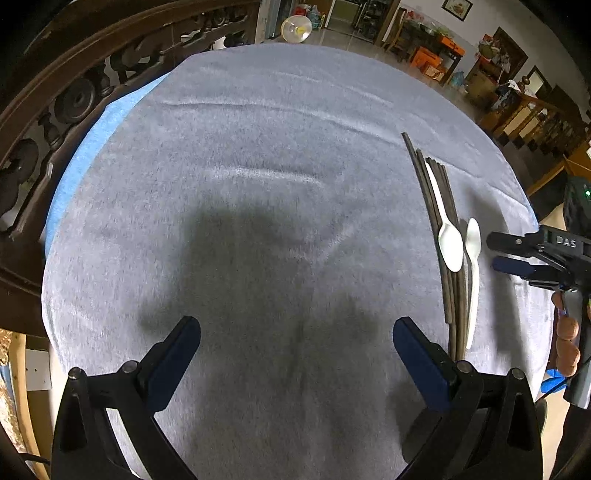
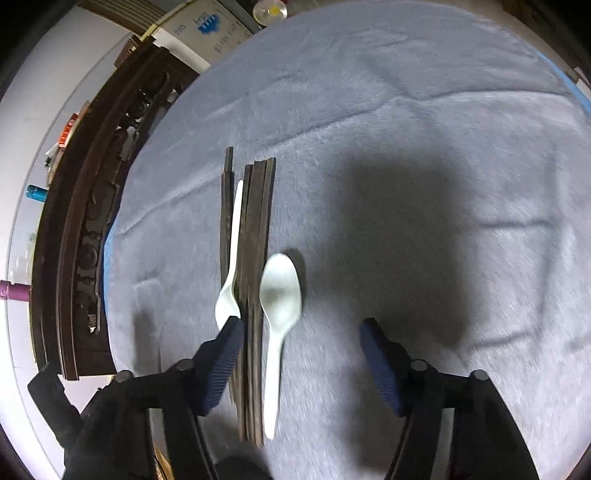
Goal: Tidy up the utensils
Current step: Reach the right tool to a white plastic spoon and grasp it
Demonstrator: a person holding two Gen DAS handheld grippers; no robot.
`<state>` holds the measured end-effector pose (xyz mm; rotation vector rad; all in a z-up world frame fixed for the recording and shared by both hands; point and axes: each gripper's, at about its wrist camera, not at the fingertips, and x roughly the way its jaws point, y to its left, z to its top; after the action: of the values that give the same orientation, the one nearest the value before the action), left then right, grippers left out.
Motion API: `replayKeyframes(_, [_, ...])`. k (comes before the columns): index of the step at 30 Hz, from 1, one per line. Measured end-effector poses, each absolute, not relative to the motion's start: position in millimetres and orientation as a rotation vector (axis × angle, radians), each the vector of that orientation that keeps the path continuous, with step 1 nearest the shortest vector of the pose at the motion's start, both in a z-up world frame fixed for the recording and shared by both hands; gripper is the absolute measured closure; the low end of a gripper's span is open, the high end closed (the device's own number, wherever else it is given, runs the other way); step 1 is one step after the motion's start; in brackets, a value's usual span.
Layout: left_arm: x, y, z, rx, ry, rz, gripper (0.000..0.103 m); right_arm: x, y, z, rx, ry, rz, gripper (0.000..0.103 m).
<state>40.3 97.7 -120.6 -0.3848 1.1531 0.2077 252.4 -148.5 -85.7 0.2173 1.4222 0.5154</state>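
A grey fleecy cloth [image 1: 258, 147] covers the round surface, with a blue layer [image 1: 92, 147] showing under its edge beside a carved dark wooden chair back [image 1: 55, 92]. The dark chopsticks [image 2: 255, 258] lie bundled side by side on the cloth. One white plastic spoon [image 2: 231, 258] lies on the bundle with its handle pointing away, and a second white spoon [image 2: 279, 314] lies just beside the bundle, bowl up, handle toward the right-wrist camera. The right tool [image 2: 301, 354] hovers low over them, spread wide and gripping nothing; its left pad [image 2: 223, 362] covers part of the first spoon's bowl. The left tool [image 1: 295, 354] is also spread wide and empty, well apart from the utensils over bare cloth. The right tool's body reads "DAS" [image 1: 566, 242] in the left-wrist view. A small fan [image 1: 295, 28] stands on the floor beyond.
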Motion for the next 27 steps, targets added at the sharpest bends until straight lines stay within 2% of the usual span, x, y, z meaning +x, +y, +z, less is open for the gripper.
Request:
replayKeyframes(3, [48,100,-120,-0.382,1.157,0.209,0.000,256,-135,-85,0.168,1.407,0.517,0.043])
replayKeyframes(6, [56,98,-120,-0.368,1.162,0.207,0.000,258,-124,-86,0.121,1.401,0.512,0.054])
replayKeyframes(8, [61,96,-118,-0.360,1.160,0.204,0.000,257,-116,-85,0.034,1.386,0.494,0.068])
replayKeyframes(9, [63,95,-117,-0.358,1.160,0.202,0.000,256,-112,-85,-0.004,1.377,0.487,0.070])
replayKeyframes(10, [66,94,-116,-0.353,1.161,0.201,0.000,255,-107,-85,-0.046,1.373,0.483,0.080])
replayKeyframes(11, [70,92,-115,-0.347,1.164,0.196,0.000,254,-104,-86,-0.083,1.370,0.478,0.097])
replayKeyframes(24, [146,58,-105,-0.306,1.250,0.046,0.000,250,-160,-87,-0.109,1.362,0.459,0.099])
replayKeyframes(27, [179,41,-104,-0.325,1.318,0.003,0.007,252,-174,-91,-0.065,1.369,0.461,0.099])
